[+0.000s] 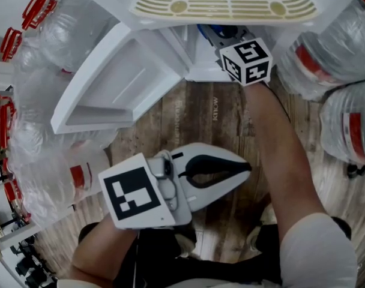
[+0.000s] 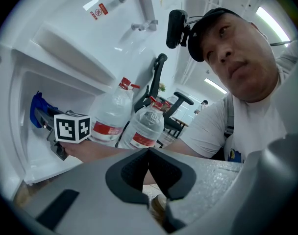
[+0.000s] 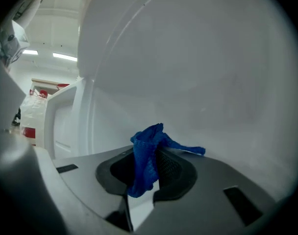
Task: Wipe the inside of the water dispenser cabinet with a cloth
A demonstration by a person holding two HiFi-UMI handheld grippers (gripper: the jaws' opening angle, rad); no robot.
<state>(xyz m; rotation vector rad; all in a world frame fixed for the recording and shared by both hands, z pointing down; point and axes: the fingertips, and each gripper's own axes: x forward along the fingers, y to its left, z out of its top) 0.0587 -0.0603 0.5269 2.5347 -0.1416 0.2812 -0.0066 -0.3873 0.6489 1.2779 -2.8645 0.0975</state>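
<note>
The white water dispenser cabinet (image 1: 197,65) stands with its door (image 1: 113,80) swung open to the left. My right gripper (image 1: 221,35) reaches into the cabinet opening, shut on a blue cloth (image 3: 148,155) that bunches between its jaws against the white inner wall (image 3: 203,72). The blue cloth (image 2: 37,107) and right gripper (image 2: 53,131) also show inside the cabinet in the left gripper view. My left gripper (image 1: 245,168) hangs shut and empty over the wooden floor, well short of the cabinet.
Large water bottles (image 1: 41,89) crowd the left side and more bottles (image 1: 338,59) stand at the right. The drip tray grille (image 1: 227,2) juts out above the opening. A wooden floor (image 1: 188,122) lies below. A person (image 2: 247,82) leans over.
</note>
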